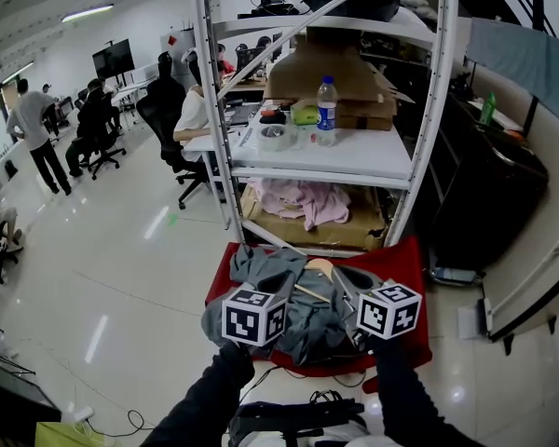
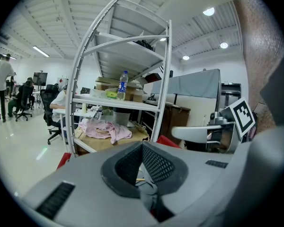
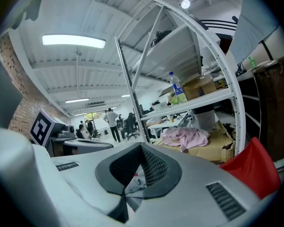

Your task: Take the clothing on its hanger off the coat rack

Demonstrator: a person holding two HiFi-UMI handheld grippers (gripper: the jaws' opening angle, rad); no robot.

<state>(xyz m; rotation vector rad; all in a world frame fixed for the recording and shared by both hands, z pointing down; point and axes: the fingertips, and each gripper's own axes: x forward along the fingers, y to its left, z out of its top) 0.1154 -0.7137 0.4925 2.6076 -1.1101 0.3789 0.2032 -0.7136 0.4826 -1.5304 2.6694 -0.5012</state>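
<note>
— Nearest entries?
— Left gripper point(image 2: 142, 146): jaws closed, pads meeting tip to tip, nothing gripped. Right gripper point(image 3: 142, 148): likewise pressed together, empty. In the head view they sit side by side and low, on dark sleeves point(image 1: 205, 403).

— Beneath them?
— Grey garment point(image 1: 303, 319), crumpled in a heap directly under both grippers. Its wooden hanger point(image 1: 319, 270) lies tilted on the far part of the heap, between the two grippers and a little beyond them. Garment and hanger rest on a red cloth point(image 1: 412, 261), or possibly a mat; the view is too coarse to settle which. It is spread on the glossy floor point(image 1: 121, 277).

— Behind that?
— White shelf rack point(image 1: 373, 159), standing just past the red cloth. Lowest level: pink cloth point(image 1: 307, 201) bunched on brown cardboard point(image 1: 345, 236). Middle shelf: water bottle point(image 1: 327, 110), upright, blue cap; tape roll point(image 1: 273, 136) to its left; cardboard box point(image 1: 321, 77) behind.

— Farthest?
— Seated people point(image 1: 98, 119) in the left background; one standing person point(image 1: 33, 133) beyond them.
</note>
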